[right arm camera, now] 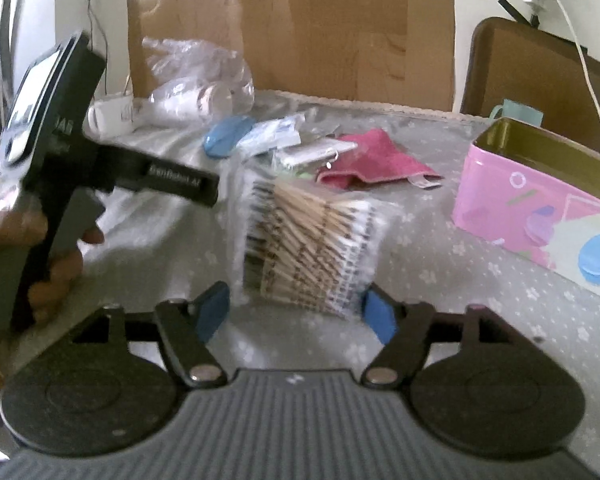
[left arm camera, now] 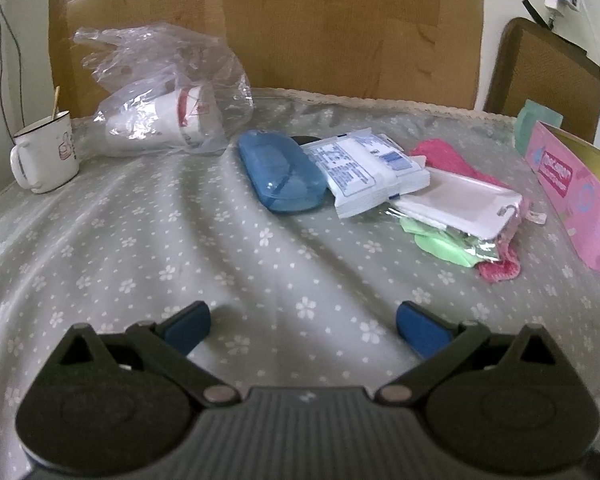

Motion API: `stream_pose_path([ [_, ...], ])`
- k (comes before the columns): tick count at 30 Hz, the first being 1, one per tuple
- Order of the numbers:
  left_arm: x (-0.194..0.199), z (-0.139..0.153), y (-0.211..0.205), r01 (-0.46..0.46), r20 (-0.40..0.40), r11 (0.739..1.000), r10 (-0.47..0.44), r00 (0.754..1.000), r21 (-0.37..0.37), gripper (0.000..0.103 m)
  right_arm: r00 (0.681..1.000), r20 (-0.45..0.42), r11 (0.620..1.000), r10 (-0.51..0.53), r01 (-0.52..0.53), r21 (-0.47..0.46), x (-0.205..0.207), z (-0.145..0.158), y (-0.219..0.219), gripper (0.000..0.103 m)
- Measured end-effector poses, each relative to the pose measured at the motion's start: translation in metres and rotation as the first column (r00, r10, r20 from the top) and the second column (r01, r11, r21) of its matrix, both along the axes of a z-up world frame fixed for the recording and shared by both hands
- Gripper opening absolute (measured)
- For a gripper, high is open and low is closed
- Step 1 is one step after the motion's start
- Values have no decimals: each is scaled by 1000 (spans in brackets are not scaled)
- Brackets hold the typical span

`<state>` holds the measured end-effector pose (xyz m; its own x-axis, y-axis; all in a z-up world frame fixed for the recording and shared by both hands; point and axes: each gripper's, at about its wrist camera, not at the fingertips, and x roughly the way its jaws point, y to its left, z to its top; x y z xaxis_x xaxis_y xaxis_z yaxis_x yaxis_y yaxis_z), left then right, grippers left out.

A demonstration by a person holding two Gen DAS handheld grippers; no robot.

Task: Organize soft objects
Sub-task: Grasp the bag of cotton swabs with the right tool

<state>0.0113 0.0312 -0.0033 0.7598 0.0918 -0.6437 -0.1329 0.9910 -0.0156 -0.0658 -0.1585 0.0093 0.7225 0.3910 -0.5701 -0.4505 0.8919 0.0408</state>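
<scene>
My right gripper (right arm camera: 296,308) is shut on a clear pack of cotton swabs (right arm camera: 308,240), which stands upright between the blue pads above the tablecloth. My left gripper (left arm camera: 304,316) hovers open over bare cloth with nothing between its fingers. Further back lies a pile: a pink cloth (left arm camera: 448,156) (right arm camera: 376,156), a white tissue pack (left arm camera: 368,168), a green soft item in foil wrap (left arm camera: 440,244) and a white flat case (left arm camera: 460,204). An open pink tin (right arm camera: 540,200) (left arm camera: 576,196) stands at the right.
A blue hard case (left arm camera: 280,172) lies left of the pile. A plastic bag with a cup inside (left arm camera: 168,92) and a white mug (left arm camera: 46,152) sit at the back left. A person's hand (right arm camera: 56,272) holds the left gripper's handle. A brown chair back (left arm camera: 540,76) is behind.
</scene>
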Motion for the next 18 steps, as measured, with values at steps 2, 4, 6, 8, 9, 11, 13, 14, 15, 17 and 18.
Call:
stream_pose_path([
  [2, -1, 0, 0, 24, 0, 1000, -24, 1000, -7, 102, 1000, -3, 1000, -16, 16, 8, -2, 0, -5, 83],
  [4, -2, 1, 2, 35, 3, 999, -35, 999, -21, 102, 999, -22, 999, -27, 28, 40, -2, 1, -14, 87],
  [6, -4, 1, 5, 42, 8, 999, -41, 999, -35, 103, 999, -28, 997, -37, 38, 63, -7, 0, -19, 87],
  [8, -6, 2, 6, 60, 17, 997, -60, 998, -52, 103, 998, -29, 996, -47, 49, 70, -10, -1, -24, 88],
  [9, -8, 2, 7, 79, 24, 995, -78, 997, -67, 103, 998, -30, 996, -52, 54, 70, -11, -1, -26, 88],
  [11, -14, 5, 9, 120, 47, 987, -116, 992, -104, 102, 998, -27, 996, -55, 57, 70, -13, -1, -29, 88],
  [13, -24, 9, 10, 152, 73, 976, -143, 987, -153, 102, 999, -9, 997, -54, 54, 63, -13, 2, -32, 88],
  [14, -30, 11, 9, 173, 90, 967, -159, 983, -185, 101, 999, 3, 997, -51, 51, 58, -13, 3, -32, 88],
  [15, -34, 14, 6, 202, 105, 954, -183, 977, -222, 99, 999, 15, 998, -47, 46, 50, -10, 5, -33, 88],
  [17, -38, 22, -4, 263, 116, 923, -240, 964, -280, 91, 999, 29, 999, -44, 43, 30, -4, 7, -33, 88],
  [18, -36, 26, -10, 290, 105, 910, -271, 957, -298, 87, 999, 28, 999, -40, 40, 22, 1, 9, -32, 88],
])
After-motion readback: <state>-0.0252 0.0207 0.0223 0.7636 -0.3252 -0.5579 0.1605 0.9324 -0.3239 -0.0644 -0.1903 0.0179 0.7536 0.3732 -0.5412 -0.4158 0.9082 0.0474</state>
